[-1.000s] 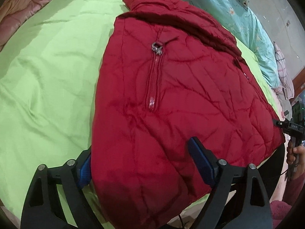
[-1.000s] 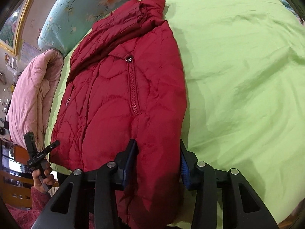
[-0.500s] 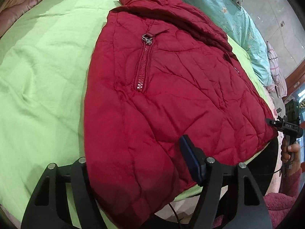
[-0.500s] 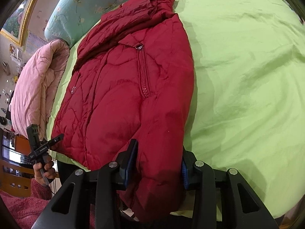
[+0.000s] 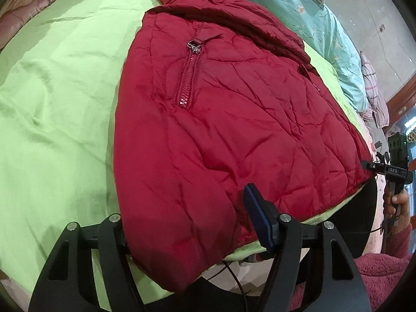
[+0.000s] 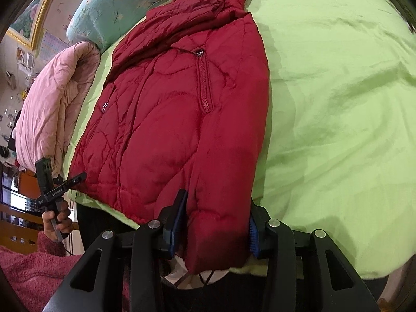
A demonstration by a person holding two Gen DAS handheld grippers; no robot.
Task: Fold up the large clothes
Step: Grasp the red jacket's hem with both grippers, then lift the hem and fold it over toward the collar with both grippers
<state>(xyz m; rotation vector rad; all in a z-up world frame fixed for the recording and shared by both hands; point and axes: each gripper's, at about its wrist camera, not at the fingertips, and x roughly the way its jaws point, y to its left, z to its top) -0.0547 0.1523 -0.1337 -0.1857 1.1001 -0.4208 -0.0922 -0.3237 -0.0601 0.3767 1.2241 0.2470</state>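
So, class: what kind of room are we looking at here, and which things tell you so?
Most likely a bedroom: a bed with a green sheet, a floral pillow at its head, and a rolled pink quilt alongside.

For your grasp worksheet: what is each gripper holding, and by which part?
Both have the red jacket at its near hem. The right gripper is clamped on one corner; the left gripper is closing around the other corner.
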